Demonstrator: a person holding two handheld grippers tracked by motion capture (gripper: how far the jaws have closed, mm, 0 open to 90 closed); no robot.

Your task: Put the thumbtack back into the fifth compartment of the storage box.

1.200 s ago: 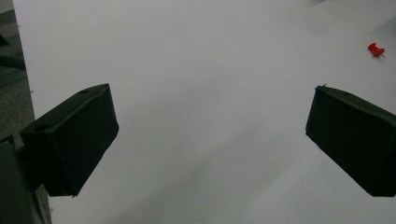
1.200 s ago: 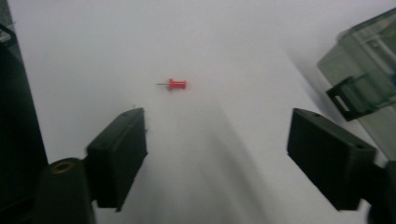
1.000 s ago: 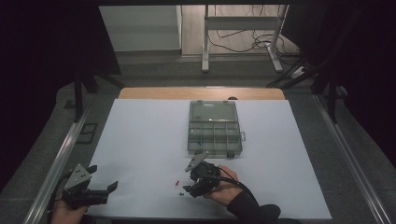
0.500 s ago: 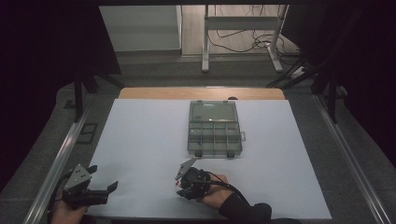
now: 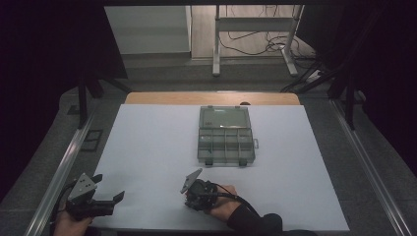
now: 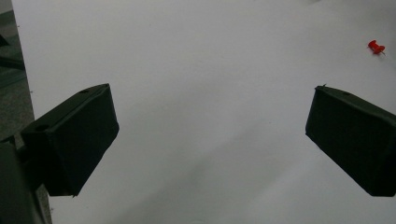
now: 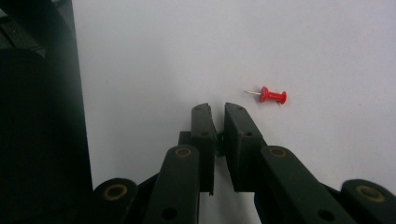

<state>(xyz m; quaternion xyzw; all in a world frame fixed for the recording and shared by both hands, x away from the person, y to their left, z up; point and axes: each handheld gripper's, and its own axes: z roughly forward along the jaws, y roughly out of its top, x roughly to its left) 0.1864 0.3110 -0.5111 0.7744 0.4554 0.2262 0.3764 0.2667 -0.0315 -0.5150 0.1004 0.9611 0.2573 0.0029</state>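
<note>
Surrounding the bench (image 5: 211, 98), a dark room is seen, with cables and a metal stand on the floor in the upper middle of the high view. Most of the bench is covered by a white sheet (image 5: 147, 157). A clear compartment box (image 5: 226, 142) is set at the sheet's centre, lid folded back.

The left hand-held gripper (image 5: 109, 188) is held wide and empty at the lower left. The right hand-held gripper (image 7: 218, 109), at the lower middle, has just been closing and is now clamped on a small green piece (image 7: 218, 139), probably a pin. A red push pin (image 7: 273, 96) is left lying just beside the jaws, to the upper right.

The work is judged barely begun: one piece is gripped, nothing is carried to the box, and the red pin remains.
</note>
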